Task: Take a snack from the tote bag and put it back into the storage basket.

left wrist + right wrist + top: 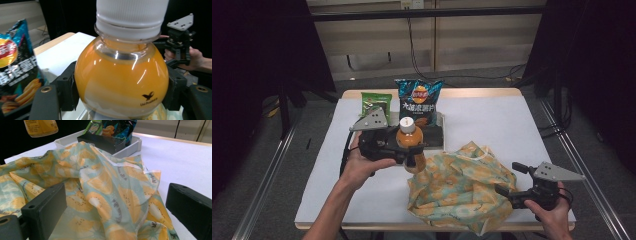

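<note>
a full orange drink bottle (121,82), judged heavy, rigid and slick, is gripped at its bulbous shoulder by the left gripper (404,152) jaws above the soft patterned bag (462,187), while the right gripper (507,192) jaws are held open.

Bottle (409,141) in left gripper (404,150), before chip bag (418,102), left of cloth bag (462,185).
</note>
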`<state>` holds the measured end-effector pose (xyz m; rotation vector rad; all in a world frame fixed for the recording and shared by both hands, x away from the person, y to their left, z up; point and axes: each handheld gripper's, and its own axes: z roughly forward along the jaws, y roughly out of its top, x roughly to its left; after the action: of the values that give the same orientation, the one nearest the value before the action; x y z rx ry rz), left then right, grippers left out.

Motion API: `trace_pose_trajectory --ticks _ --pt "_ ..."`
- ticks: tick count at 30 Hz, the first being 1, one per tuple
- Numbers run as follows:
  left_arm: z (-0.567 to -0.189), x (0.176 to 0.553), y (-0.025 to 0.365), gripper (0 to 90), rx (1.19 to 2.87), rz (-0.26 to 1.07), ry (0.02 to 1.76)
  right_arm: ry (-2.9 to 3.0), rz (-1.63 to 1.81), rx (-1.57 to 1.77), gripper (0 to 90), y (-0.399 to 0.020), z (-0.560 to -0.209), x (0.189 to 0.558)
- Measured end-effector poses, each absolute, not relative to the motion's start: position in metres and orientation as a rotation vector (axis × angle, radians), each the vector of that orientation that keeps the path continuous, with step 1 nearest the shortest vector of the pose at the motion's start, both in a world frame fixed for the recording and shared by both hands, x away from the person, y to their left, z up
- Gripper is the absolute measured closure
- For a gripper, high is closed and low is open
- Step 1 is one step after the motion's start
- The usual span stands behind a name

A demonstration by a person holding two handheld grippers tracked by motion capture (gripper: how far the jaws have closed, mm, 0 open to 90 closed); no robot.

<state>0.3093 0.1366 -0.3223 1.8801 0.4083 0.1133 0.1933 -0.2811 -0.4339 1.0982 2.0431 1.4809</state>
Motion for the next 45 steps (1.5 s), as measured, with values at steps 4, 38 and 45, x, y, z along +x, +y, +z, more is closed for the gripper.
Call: trace_pose_trajectory --ticks 4,38,45 --pt "-0.323 0.313 0.142 30.8 1.873 0.13 0.434 2.041 1.481 1.1 3.1 -0.281 -0.434 0.193" --pt "-0.338 0.354 0.212 30.8 1.891 0.359 0.72 2.034 1.471 1.107 2.6 -0.282 -0.434 0.194" --pt "-0.346 0.363 0.226 30.8 1.895 0.404 0.774 2.032 1.469 1.112 2.6 -0.282 -0.434 0.195"
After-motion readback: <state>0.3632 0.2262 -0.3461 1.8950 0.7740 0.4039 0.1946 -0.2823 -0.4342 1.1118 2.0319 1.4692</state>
